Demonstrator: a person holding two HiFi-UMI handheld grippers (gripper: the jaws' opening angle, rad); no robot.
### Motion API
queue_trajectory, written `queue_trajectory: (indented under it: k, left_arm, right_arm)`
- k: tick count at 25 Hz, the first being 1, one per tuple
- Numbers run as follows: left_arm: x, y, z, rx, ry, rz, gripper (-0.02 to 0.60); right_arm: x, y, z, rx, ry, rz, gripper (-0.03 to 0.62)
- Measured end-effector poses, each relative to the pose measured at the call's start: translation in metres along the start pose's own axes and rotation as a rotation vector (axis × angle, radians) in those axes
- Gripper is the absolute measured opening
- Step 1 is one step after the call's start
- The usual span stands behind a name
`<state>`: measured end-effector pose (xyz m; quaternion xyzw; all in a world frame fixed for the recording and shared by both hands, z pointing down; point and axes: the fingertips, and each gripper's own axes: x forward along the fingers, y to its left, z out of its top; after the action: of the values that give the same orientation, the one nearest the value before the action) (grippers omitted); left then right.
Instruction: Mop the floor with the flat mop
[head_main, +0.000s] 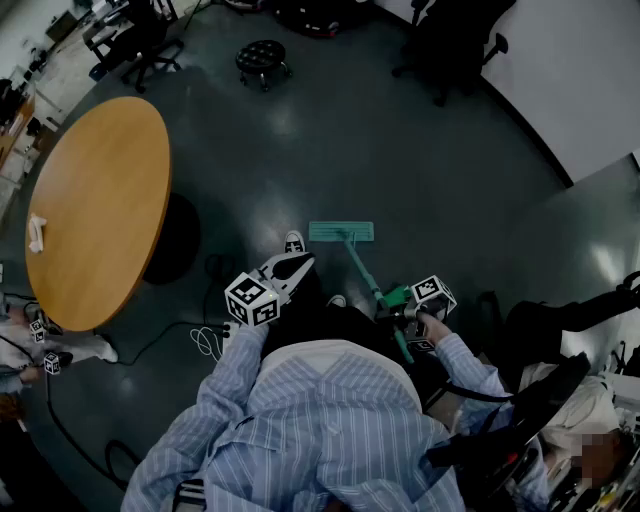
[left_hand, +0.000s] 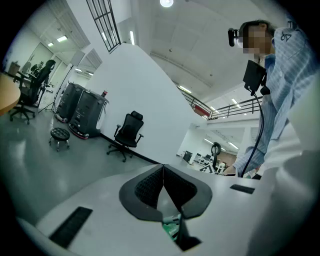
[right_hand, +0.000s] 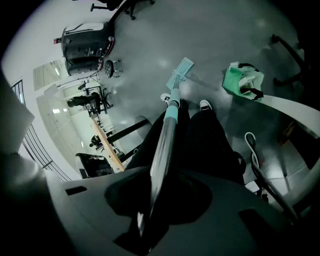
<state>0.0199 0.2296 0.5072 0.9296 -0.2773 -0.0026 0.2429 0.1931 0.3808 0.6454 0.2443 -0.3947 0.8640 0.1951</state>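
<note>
The flat mop has a teal head (head_main: 341, 232) lying flat on the grey floor just ahead of the person's shoes. Its handle (head_main: 366, 278) slants back to my right gripper (head_main: 405, 312), which is shut on it near the green grip. In the right gripper view the metal handle (right_hand: 162, 150) runs from between the jaws down to the mop head (right_hand: 180, 73). My left gripper (head_main: 289, 269) hangs at the person's left, apart from the mop. In the left gripper view it (left_hand: 163, 186) points up across the room, shut with nothing in it.
A round wooden table (head_main: 95, 210) stands at the left, with cables (head_main: 205, 340) on the floor beside it. A stool (head_main: 262, 58) and office chairs (head_main: 450, 45) stand farther off. A green bag (right_hand: 242, 80) lies on the floor, and dark equipment (head_main: 560, 400) crowds the right.
</note>
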Motion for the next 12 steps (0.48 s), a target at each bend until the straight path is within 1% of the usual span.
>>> queue_trajectory:
  k: [4,9,12]
  left_arm:
    - [0.001,-0.001,-0.004,-0.047,0.006,-0.003,0.009]
    - [0.001,0.006,-0.007,-0.037,0.035,0.047,0.009]
    - [0.001,0.009,-0.01,-0.04,0.056,0.069,0.009]
  right_arm:
    - [0.0,-0.005,0.003,0.001,-0.001,0.0,0.091]
    - [0.0,-0.002,0.005,-0.001,-0.003,0.005,0.091]
    - [-0.001,0.006,-0.001,-0.002,-0.002,0.011,0.091]
